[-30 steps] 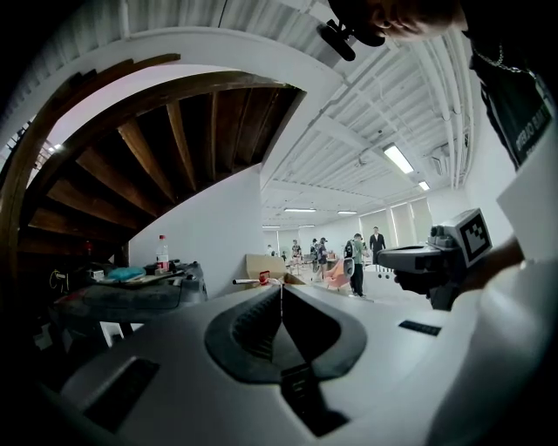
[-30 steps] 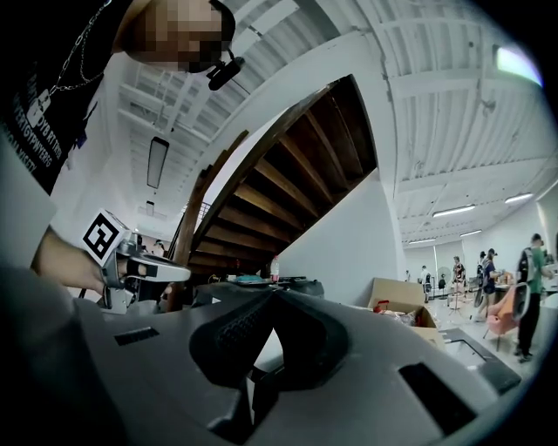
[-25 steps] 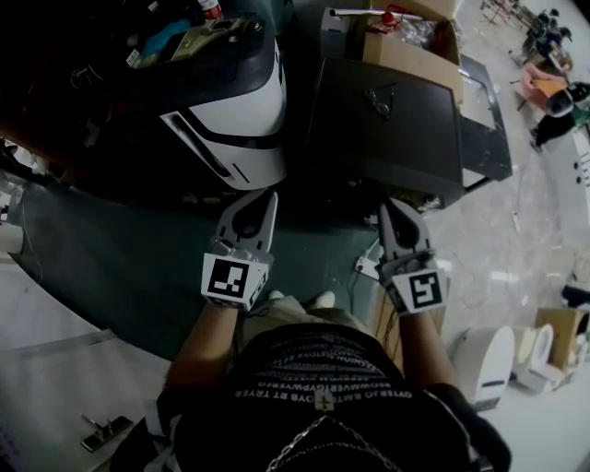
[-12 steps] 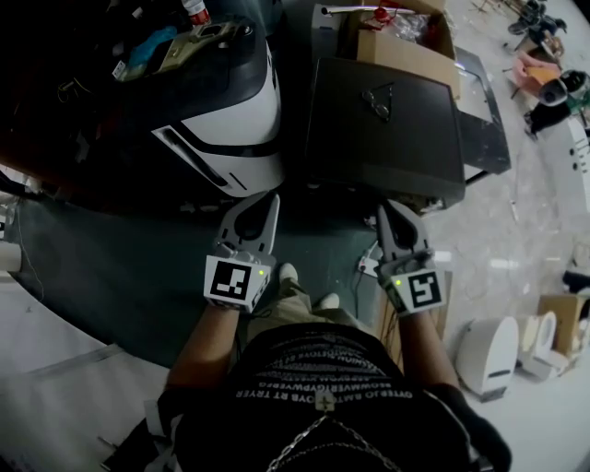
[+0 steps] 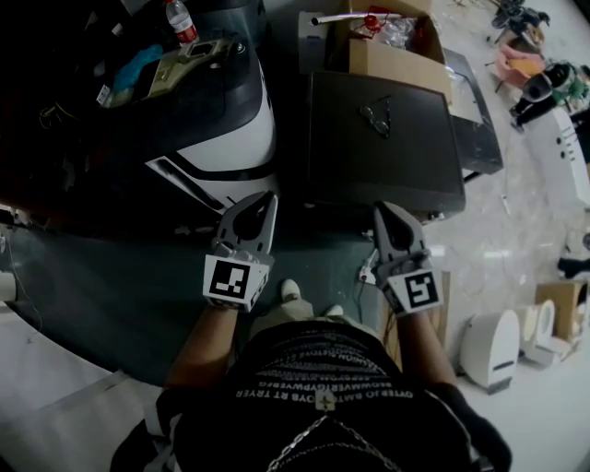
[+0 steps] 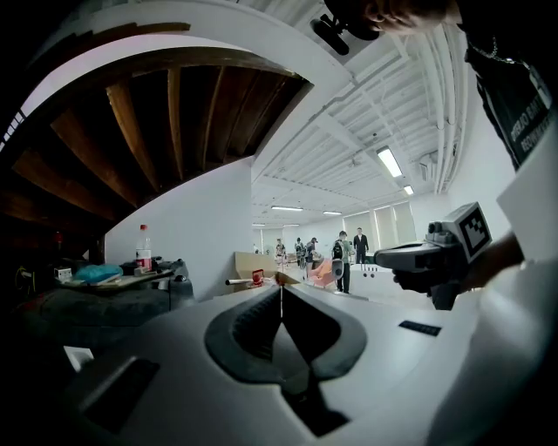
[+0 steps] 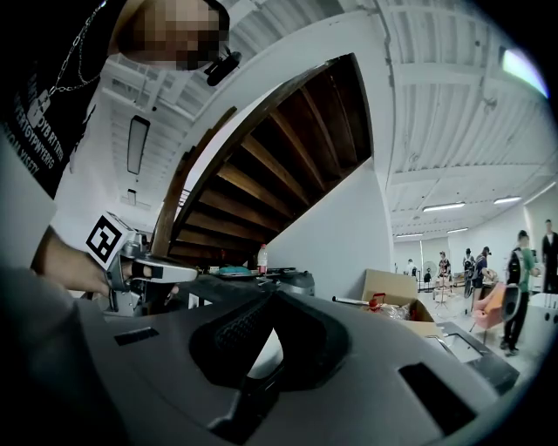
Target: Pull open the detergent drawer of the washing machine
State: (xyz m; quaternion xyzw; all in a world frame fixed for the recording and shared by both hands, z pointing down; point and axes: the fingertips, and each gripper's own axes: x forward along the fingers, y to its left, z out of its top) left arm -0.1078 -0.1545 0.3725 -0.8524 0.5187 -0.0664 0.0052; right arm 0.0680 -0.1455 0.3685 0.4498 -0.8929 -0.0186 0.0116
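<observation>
Two machines stand ahead in the head view: a dark grey box-shaped washing machine point(image 5: 383, 138) and, left of it, a white and black one point(image 5: 230, 129) with clutter on its lid. No detergent drawer can be made out on either. My left gripper point(image 5: 265, 203) is held out level, shut and empty, its tip by the white machine's lower corner. Over the dark machine's near edge, my right gripper point(image 5: 384, 214) is also shut and empty. In the left gripper view the jaws point(image 6: 281, 293) meet in a thin line. The jaws in the right gripper view point(image 7: 274, 298) stand the same way.
A cardboard box point(image 5: 392, 51) with loose items sits behind the dark machine. A plastic bottle point(image 5: 182, 20) stands on the white machine. A wooden stair underside point(image 7: 288, 165) rises to the left. White units point(image 5: 493, 346) stand at the right on the pale floor. People stand far off point(image 6: 349, 257).
Both grippers have moved forward together toward the two machines, still shut. The machines now lie closer to the gripper tips, and the person's feet have stepped forward.
</observation>
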